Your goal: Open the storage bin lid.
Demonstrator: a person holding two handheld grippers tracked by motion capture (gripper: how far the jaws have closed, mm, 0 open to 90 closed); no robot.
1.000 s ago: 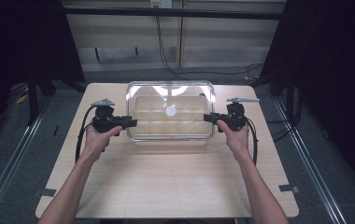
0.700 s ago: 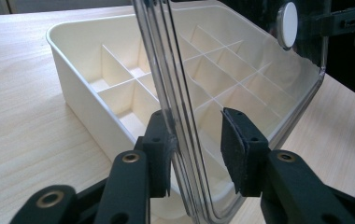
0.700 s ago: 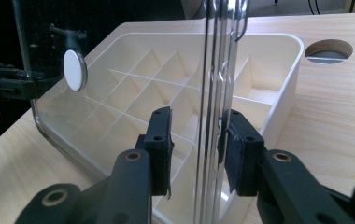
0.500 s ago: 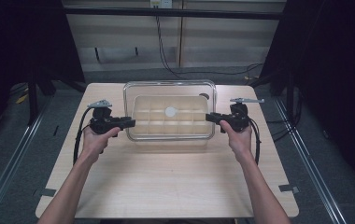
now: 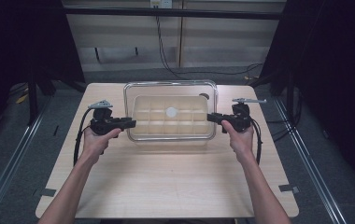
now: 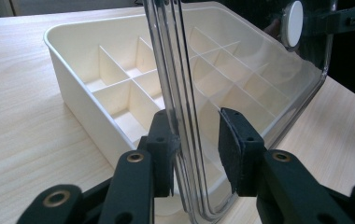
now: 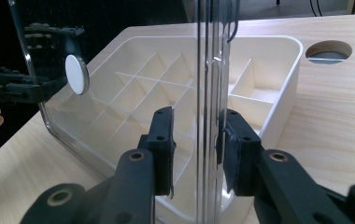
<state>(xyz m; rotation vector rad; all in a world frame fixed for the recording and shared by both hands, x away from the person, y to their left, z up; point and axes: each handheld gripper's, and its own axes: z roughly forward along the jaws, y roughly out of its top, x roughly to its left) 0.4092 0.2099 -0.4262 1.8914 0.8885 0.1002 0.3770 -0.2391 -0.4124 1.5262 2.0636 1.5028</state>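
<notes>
High view, clear lid (image 5: 170, 95) with blank white disc (image 5: 171, 112), no legible writing

1. Your high view is dim at the edges: black surroundings, with soft overhead light on the pale wooden table (image 5: 166, 182) and slight overall softness.
2. Faint shadows sit under your forearms.
3. In your gripper views the clear plastic lid (image 6: 241, 88) carries dark reflections and bright edge streaks.
4. The black jaws nearest each lens look slightly blurred.
</notes>
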